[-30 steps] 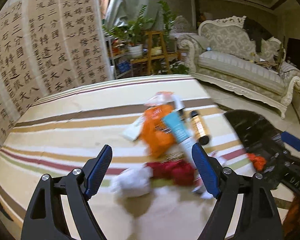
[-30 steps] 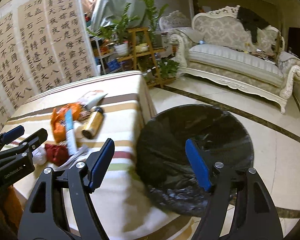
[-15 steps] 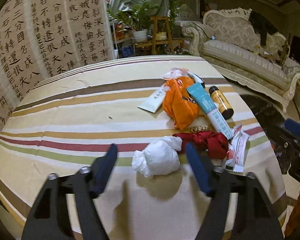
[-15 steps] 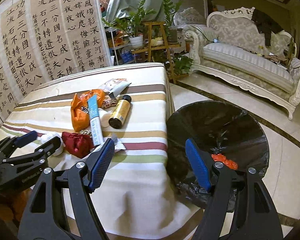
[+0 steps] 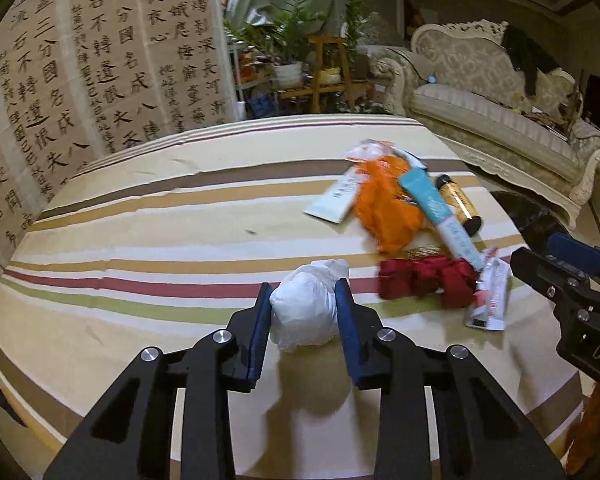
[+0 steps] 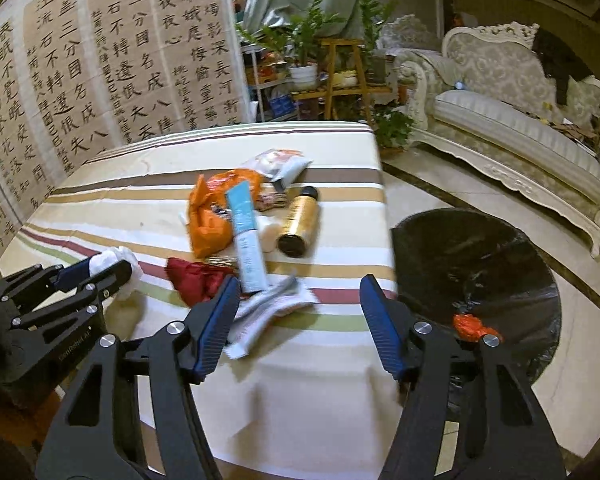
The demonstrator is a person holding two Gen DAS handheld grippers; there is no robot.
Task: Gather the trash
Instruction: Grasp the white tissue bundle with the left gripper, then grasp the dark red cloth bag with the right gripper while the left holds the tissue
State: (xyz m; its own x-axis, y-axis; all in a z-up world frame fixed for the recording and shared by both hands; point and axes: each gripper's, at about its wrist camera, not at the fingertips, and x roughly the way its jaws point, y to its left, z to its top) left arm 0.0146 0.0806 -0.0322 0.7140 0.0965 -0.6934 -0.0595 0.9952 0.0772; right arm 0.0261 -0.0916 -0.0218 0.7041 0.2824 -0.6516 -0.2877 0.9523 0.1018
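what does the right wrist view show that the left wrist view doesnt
Only the right wrist view shows the inside of the black-lined trash bin, with an orange scrap in it. Only the left wrist view shows the left gripper closing on the white crumpled wad, pads against its sides. Both show the striped table, orange bag, blue tube, gold bottle, red wrapper and sofa.
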